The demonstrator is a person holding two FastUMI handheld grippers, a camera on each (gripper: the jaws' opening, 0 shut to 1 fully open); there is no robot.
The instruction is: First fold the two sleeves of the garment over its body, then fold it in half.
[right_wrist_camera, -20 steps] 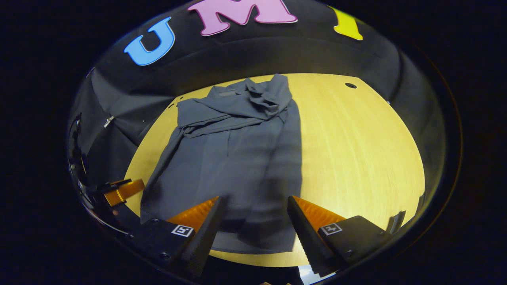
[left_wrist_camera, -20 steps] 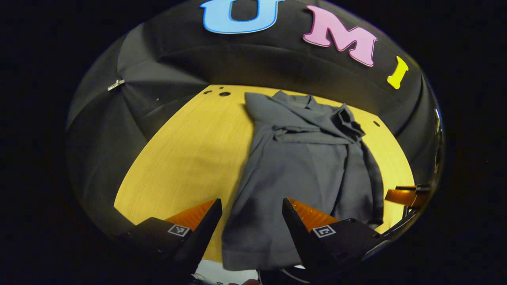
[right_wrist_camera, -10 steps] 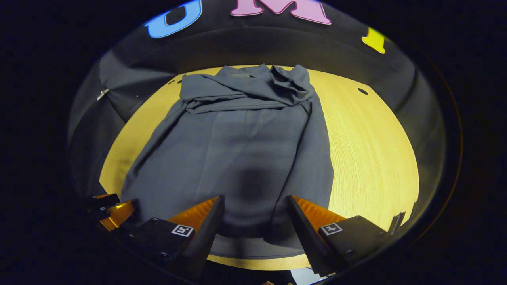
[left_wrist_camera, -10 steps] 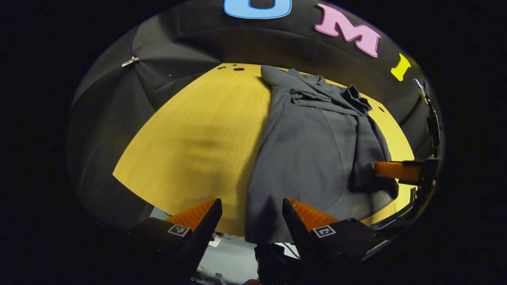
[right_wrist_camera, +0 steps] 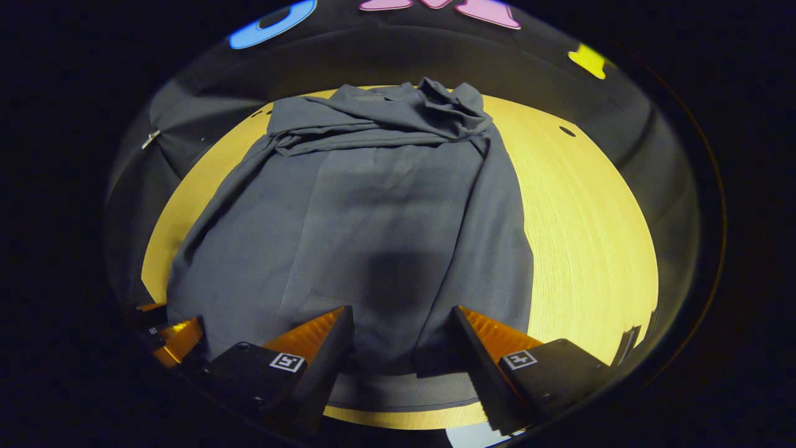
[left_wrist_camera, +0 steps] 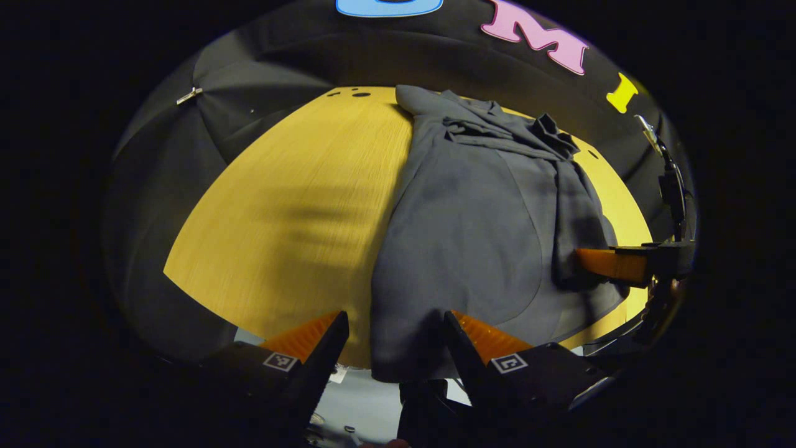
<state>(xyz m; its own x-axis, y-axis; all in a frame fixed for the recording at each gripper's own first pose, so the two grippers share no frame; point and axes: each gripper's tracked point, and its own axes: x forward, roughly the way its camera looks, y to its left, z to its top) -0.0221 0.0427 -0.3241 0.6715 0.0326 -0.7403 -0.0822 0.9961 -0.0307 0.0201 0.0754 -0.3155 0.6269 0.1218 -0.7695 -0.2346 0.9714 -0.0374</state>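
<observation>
Dark grey garment (right_wrist_camera: pixel 385 211) spread flat on the yellow bench (right_wrist_camera: pixel 591 236), sleeves bunched across the chest up at 12 o'clock, hem down at 6 o'clock by the near edge. Left gripper (left_wrist_camera: pixel 392 339) hovering at the hem's left corner, jaws wide apart, holding nothing. Right gripper (right_wrist_camera: pixel 401 336) over the hem's right side, jaws likewise spread wide and empty.

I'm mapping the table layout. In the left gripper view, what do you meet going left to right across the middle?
Booth wall → bare wooden table → dark garment → the right gripper at the garment's far side.
</observation>
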